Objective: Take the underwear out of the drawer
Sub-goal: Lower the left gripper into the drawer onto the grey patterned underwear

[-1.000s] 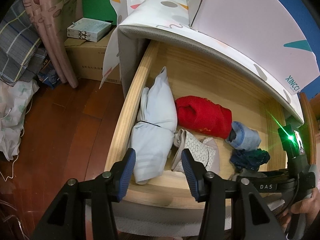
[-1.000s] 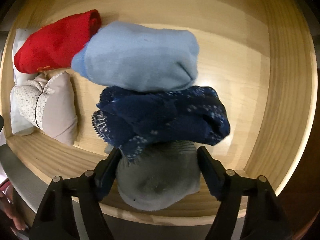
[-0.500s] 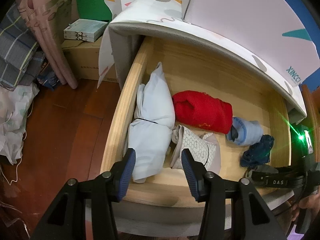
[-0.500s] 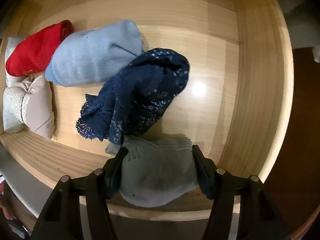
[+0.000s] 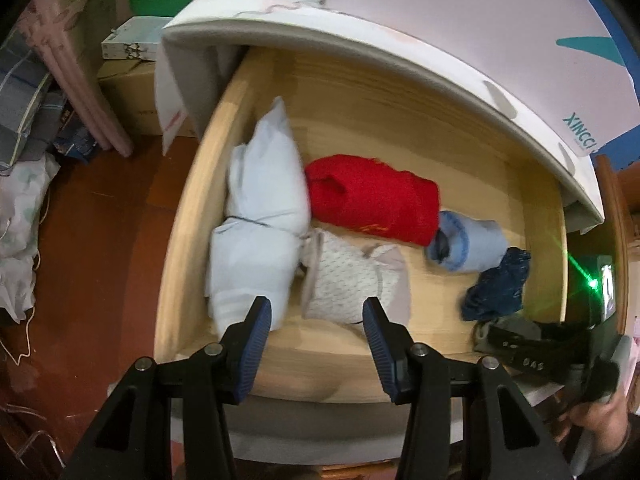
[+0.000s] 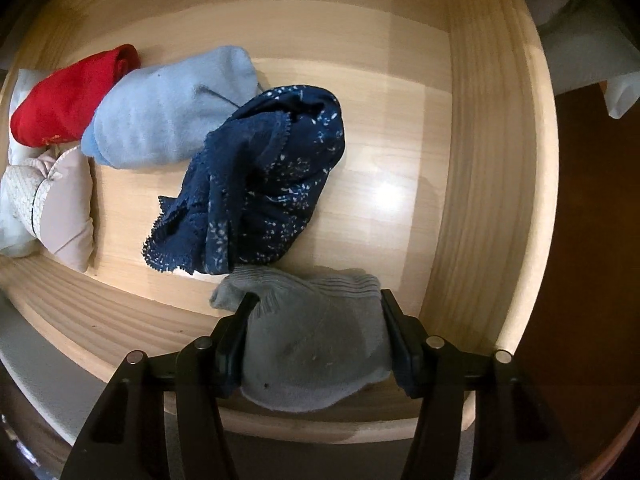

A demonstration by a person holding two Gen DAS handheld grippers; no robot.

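Down in the front right corner of the drawer (image 6: 472, 168), a grey bundle (image 6: 316, 344) of ribbed, knitted cloth lies soft and rounded against the front wall. The right gripper (image 6: 314, 328) has just been closing its jaws, and its two black fingers (image 6: 236, 324) now press into the bundle's sides, pinching it. Whether this grey piece is underwear or a rolled sock I cannot tell.

Just behind it, touching its upper edge, sprawls one dark blue piece (image 6: 256, 196) of thin fabric with small white sprigs and a scalloped lace edge, loosely crumpled rather than folded. Beyond that sits one pale blue roll (image 6: 172, 108), fuzzy and plump, and beside it one bright red roll (image 6: 68, 100) of thicker cloth. In front of the red one lies one beige and white bundle (image 5: 352, 276), partly dotted or mesh-patterned. At the far left side is one long pale blue-white pillow-like pack (image 5: 260, 224), cinched in the middle by a dark band. That makes six cloth items.

Smooth light wood with visible grain forms the drawer's floor and walls. The left gripper (image 5: 316, 324) hovers over the front wall with its ribbed blue pads (image 5: 256, 344) spread apart, nothing between them. A patterned white sheet (image 5: 440, 32) hangs over the top of the drawer opening, and a dark reddish wooden floor (image 5: 100, 248) lies to the left.
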